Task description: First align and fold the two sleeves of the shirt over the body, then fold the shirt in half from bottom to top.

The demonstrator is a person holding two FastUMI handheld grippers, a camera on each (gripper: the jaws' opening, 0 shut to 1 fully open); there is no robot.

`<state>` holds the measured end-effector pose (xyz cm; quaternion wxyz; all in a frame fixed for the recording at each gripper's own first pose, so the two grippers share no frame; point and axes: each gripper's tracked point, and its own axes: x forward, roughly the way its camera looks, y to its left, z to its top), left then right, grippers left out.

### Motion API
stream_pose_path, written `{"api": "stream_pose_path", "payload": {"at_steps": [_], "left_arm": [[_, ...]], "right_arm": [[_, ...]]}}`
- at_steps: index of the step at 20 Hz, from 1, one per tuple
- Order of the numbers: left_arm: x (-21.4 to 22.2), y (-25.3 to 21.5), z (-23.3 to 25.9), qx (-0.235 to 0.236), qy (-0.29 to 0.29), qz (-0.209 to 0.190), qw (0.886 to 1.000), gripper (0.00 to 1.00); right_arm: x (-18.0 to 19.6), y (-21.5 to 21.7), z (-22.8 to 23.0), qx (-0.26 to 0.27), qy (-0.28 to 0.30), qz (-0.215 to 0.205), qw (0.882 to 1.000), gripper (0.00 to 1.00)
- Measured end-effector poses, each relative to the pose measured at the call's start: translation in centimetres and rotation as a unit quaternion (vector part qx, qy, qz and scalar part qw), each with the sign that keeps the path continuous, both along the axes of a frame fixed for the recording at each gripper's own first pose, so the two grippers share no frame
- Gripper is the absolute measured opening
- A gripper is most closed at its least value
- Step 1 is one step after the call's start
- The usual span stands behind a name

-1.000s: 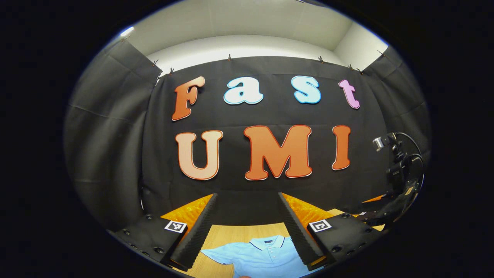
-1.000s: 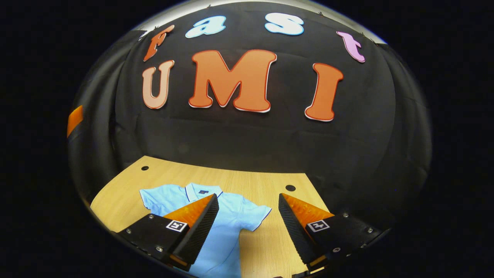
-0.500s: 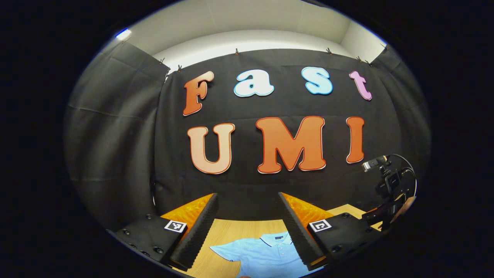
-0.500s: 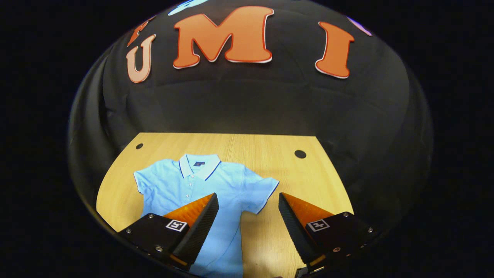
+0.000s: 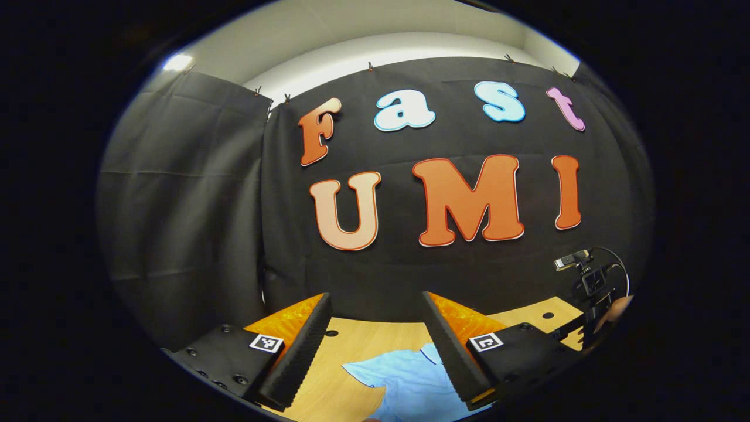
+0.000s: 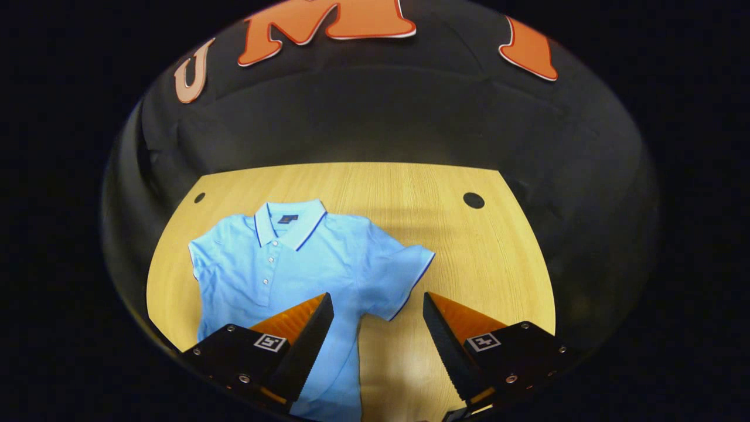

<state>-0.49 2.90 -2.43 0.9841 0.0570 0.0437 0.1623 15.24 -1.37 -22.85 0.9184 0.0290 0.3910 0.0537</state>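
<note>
Both hand-held grippers stand with fingers spread wide and nothing between them. Seen in the right gripper view, the right hand-held gripper [image 6: 378,305] hangs above the worktop [image 6: 469,258], over the near side of the shirt's right-hand sleeve [image 6: 404,275] as that view shows it. The light blue polo shirt [image 6: 293,264] lies flat and face up on the worktop, collar [image 6: 288,221] toward the black booth wall, both short sleeves spread out to the sides. In the left gripper view, the left hand-held gripper [image 5: 375,305] is held level, facing the wall, with part of the shirt [image 5: 404,381] showing low between its fingers. At that view's right edge the right hand-held gripper [image 5: 592,293] appears with a hand [image 5: 615,310] behind it.
</note>
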Motion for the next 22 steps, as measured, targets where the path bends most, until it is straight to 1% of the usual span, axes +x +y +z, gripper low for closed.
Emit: {"api": "stream_pose_path", "payload": {"at_steps": [5, 10, 11, 12, 16, 20, 22], "left_arm": [[-0.3, 0.3, -0.6, 0.016, 0.020, 0.031, 0.999, 1.00], [-1.0, 0.5, -0.9, 0.025, 0.037, 0.051, 0.998, 1.00], [-1.0, 0.5, -0.9, 0.026, 0.039, 0.054, 0.997, 1.00], [-1.0, 0.4, -1.2, 0.028, 0.041, 0.057, 0.997, 1.00], [-1.3, -0.6, -1.3, 0.038, 0.048, 0.055, 0.997, 1.00], [-0.6, -1.2, -1.6, 0.044, 0.055, 0.052, 0.996, 0.99], [-0.6, -1.5, -1.4, 0.048, 0.054, 0.050, 0.996, 1.00]], "right_arm": [[1.7, -0.4, -3.1, 0.012, 0.049, -0.001, 0.999, 0.95], [3.0, -1.3, -7.1, 0.018, 0.110, -0.016, 0.994, 0.95], [3.4, -1.5, -7.9, 0.015, 0.114, -0.019, 0.993, 0.97], [3.7, -1.5, -8.6, 0.011, 0.118, -0.018, 0.993, 0.93], [4.3, -1.9, -10.9, 0.009, 0.144, -0.018, 0.989, 0.88], [4.9, -1.6, -12.0, 0.013, 0.151, -0.023, 0.988, 0.82], [5.2, -1.7, -12.2, 0.012, 0.149, -0.028, 0.988, 0.81]]}}
